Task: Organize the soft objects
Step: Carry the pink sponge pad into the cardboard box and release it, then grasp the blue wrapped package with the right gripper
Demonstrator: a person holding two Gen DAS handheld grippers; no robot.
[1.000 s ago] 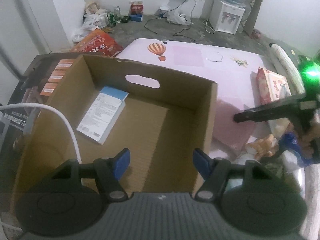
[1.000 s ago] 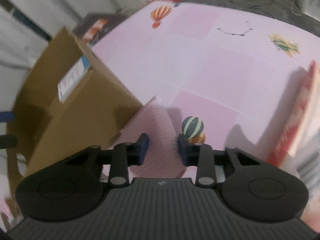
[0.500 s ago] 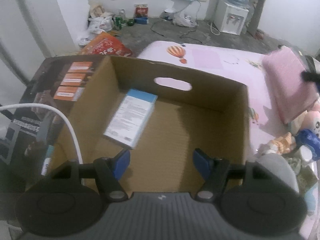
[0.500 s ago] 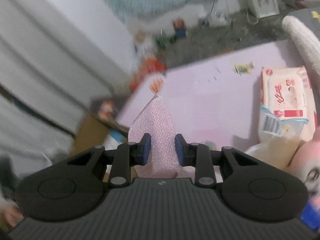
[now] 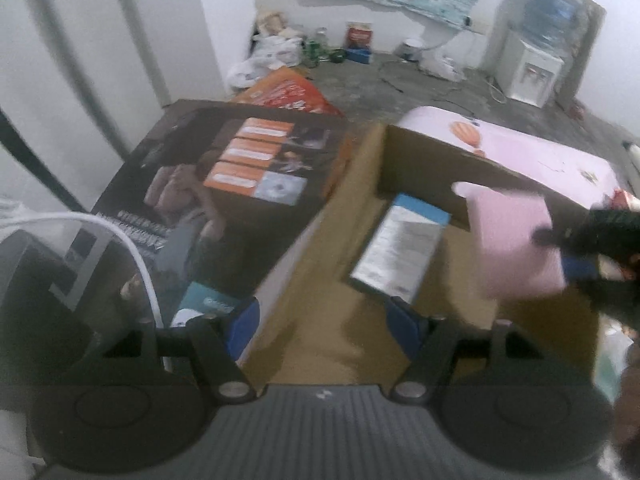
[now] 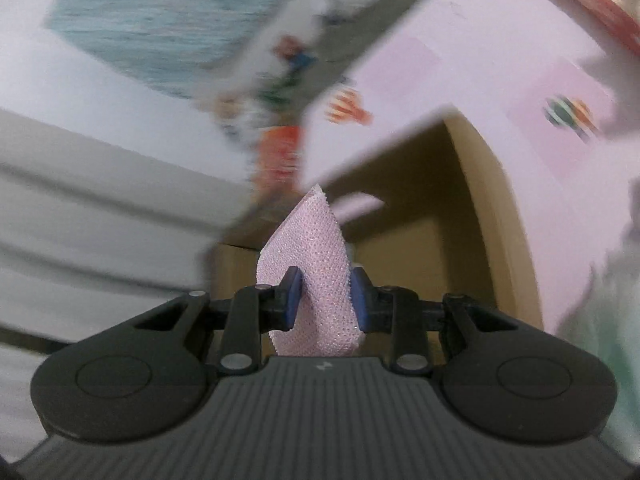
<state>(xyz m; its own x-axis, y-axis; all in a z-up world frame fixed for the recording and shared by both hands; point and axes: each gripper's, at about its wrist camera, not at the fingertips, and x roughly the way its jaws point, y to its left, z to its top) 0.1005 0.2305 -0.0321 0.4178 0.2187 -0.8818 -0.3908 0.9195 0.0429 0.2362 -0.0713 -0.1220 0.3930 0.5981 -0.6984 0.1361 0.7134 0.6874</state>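
My right gripper [image 6: 325, 299] is shut on a pink textured cloth pad [image 6: 310, 276] and holds it above the open cardboard box [image 6: 492, 216]. In the left wrist view the same pink pad [image 5: 516, 244] hangs over the box [image 5: 360, 216] at the right, with the right gripper [image 5: 592, 248] behind it. My left gripper [image 5: 322, 330] is open and empty, its fingers straddling the box's near left wall. A white and blue flat package [image 5: 400, 252] lies inside the box.
A dark printed carton [image 5: 224, 184] lies left of the box. A pink mat [image 5: 540, 152] spreads behind it. A white cable [image 5: 132, 256] curves at the left. A water dispenser [image 5: 532, 68] and floor clutter stand by the far wall.
My right gripper has carried the pink pad from over the mat to above the box. My left gripper has shifted left, toward the box's left wall.
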